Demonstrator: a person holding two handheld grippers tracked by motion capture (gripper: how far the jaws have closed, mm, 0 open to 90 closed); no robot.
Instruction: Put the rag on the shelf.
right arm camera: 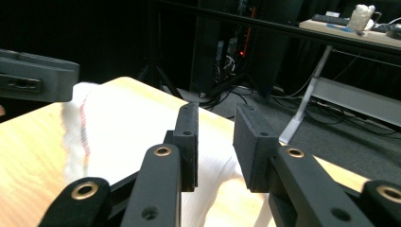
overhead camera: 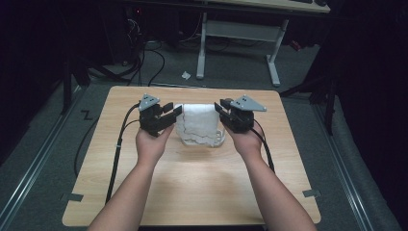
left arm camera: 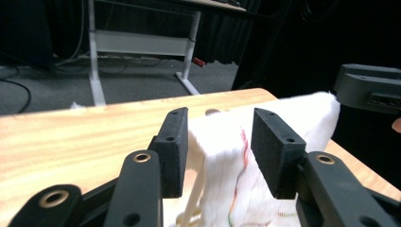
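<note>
Soft white cloth [overhead camera: 198, 124] with wiggly coloured threads, folded on the smooth wooden worktop [overhead camera: 192, 192], left gripper [overhead camera: 169, 111] open around one edge, right gripper [overhead camera: 220, 107] open beside the other, holding nothing

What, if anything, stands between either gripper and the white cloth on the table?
Nothing visible. The white cloth lies between the left gripper and right gripper; a fold already sits between the left jaws, with bare wooden table around.

Black hand-held gripper [overhead camera: 174, 111], grey plate [overhead camera: 149, 101]
</note>
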